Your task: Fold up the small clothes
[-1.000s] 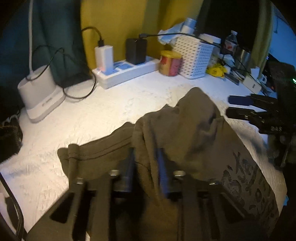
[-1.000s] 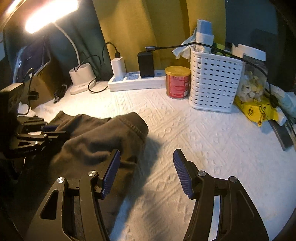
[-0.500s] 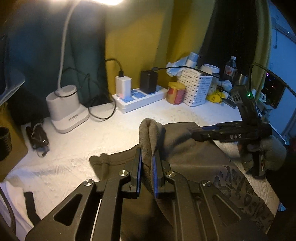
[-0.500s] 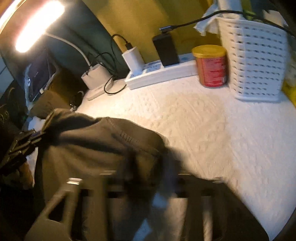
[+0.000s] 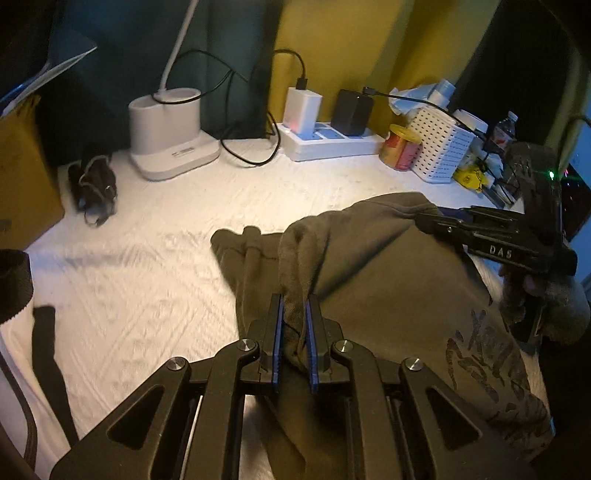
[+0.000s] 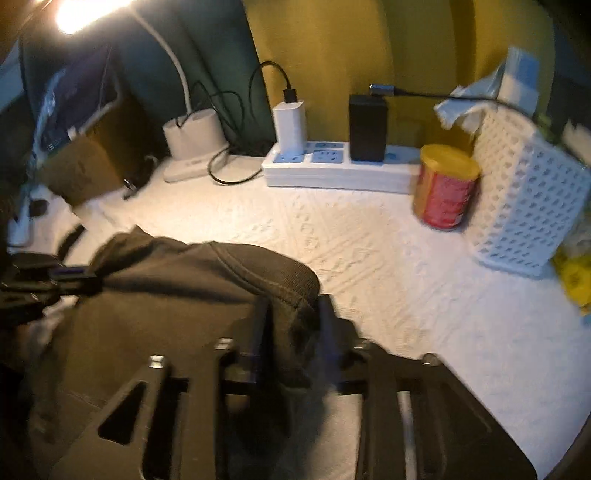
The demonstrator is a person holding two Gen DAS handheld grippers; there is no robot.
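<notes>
A white embossed tabletop (image 5: pixel 155 266) carries an olive sweatshirt (image 5: pixel 388 280). Left tongs (image 5: pixel 294 332) clamp its raised fold. Right tongs (image 6: pixel 291 325) straddle its ribbed hem, jaws opening.

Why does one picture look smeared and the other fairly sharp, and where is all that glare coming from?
Right wrist view: motion blur smears the right tongs, whose jaws are opening around the olive garment; the lit lamp head blows out the top left corner. Left wrist view: sharper, the left tongs crisp, only the far tabletop slightly streaked. Both bend straight edges, fisheye style.
</notes>
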